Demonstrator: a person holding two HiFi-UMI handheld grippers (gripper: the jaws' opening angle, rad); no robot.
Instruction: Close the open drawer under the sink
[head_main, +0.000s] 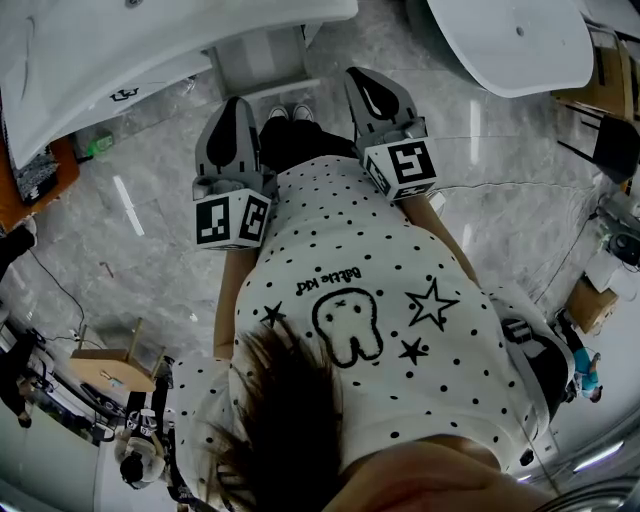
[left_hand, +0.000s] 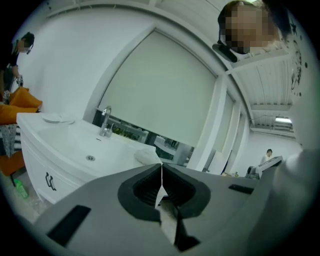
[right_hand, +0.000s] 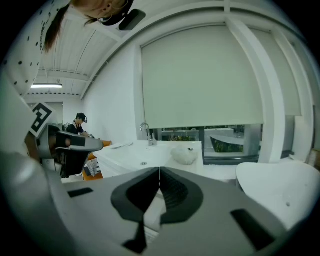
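Observation:
The white sink (head_main: 90, 50) stands at the upper left of the head view, with a black handle (head_main: 122, 95) on the cabinet front below its rim. I cannot tell from here how far that drawer stands out. In the left gripper view the sink (left_hand: 75, 145), its faucet (left_hand: 106, 122) and the handle (left_hand: 50, 181) lie ahead to the left, well apart from the jaws. My left gripper (head_main: 238, 108) (left_hand: 161, 175) is shut with nothing in it. My right gripper (head_main: 372, 88) (right_hand: 159, 181) is shut and empty too. Both are held in front of the person's dotted shirt.
A white tub (head_main: 520, 40) fills the upper right, also seen in the right gripper view (right_hand: 280, 185). A green bottle (head_main: 97, 145) lies on the marble floor by the sink. An orange table (head_main: 40, 185) stands at left. A white cloth (right_hand: 184, 155) rests on the counter.

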